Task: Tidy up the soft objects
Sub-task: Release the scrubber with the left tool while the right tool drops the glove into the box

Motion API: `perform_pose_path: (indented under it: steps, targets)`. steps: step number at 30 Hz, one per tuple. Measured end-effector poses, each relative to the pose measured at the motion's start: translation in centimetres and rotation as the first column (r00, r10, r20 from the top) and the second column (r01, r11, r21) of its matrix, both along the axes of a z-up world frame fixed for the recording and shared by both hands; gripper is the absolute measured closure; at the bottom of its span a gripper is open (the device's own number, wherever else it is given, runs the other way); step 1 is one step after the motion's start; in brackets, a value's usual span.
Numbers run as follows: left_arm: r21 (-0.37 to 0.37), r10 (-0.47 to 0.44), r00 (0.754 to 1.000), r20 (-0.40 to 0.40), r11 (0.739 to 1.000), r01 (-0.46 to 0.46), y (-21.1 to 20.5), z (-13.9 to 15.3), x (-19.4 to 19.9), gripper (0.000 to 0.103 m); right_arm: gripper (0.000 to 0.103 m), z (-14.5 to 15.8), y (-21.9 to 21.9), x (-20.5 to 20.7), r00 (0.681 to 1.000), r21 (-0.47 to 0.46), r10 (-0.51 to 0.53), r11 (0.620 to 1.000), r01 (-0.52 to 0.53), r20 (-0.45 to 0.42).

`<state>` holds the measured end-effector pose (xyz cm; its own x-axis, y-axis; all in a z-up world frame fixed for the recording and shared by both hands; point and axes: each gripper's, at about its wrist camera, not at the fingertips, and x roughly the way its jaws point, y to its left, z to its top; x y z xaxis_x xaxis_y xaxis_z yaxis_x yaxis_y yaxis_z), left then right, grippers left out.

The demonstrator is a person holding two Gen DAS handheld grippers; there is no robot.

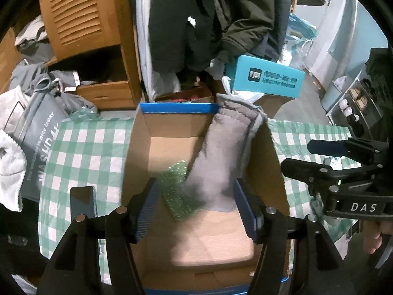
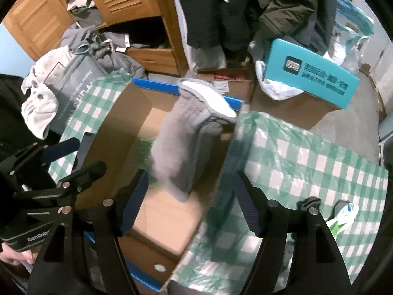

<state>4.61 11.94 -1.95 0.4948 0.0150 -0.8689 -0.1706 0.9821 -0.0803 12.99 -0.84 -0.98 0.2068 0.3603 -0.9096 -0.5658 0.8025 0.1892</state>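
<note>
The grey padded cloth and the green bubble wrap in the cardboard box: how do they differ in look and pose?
The grey padded cloth is plain, matte and larger; the green bubble wrap is bumpy, shiny and smaller. The cloth leans against the box wall, its top above the rim; the wrap lies flat on the floor of the cardboard box. Both are soft and inside the box.

Both views are dim and cool, with grainy, soft detail. The brightest patch is the floor of the cardboard box (image 1: 213, 241), where light falls from above; its near left wall lies in shadow. The grey padded cloth (image 1: 221, 157) is smeared by motion blur, worse in the right wrist view. The checked tablecloth (image 2: 307, 162) shows faint glare. Fisheye bending curves the wooden cabinet (image 1: 81, 12), and black corners ring each frame.
</note>
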Motion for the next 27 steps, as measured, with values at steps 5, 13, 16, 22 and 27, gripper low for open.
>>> perform_pose_path:
  steps: [5,13,16,22,27]
  targets:
    - [-0.007,-0.023,1.000,-0.005,1.000,0.023,-1.4,-0.1,0.7,0.040,0.031,0.1,-2.0,0.4,1.000,0.003,-0.030,1.000,0.030,-0.001]
    - [-0.026,-0.078,0.997,-0.030,0.997,0.077,-4.5,-0.7,1.7,0.039,0.031,0.1,-5.8,0.8,0.997,-0.007,-0.082,0.997,0.082,0.008]
    - [-0.038,-0.100,0.994,-0.040,0.994,0.099,-6.0,-0.9,2.0,0.039,0.031,0.0,-7.5,0.9,0.995,-0.012,-0.102,0.995,0.102,0.011]
    - [-0.025,-0.154,0.987,-0.053,0.988,0.153,-8.9,-1.1,2.6,0.039,0.031,-0.2,-11.0,1.2,0.990,-0.020,-0.142,0.990,0.142,0.015]
    - [-0.027,-0.199,0.978,-0.066,0.980,0.198,-11.4,-1.2,3.0,0.039,0.031,-0.5,-14.3,1.4,0.983,-0.029,-0.183,0.983,0.183,0.006]
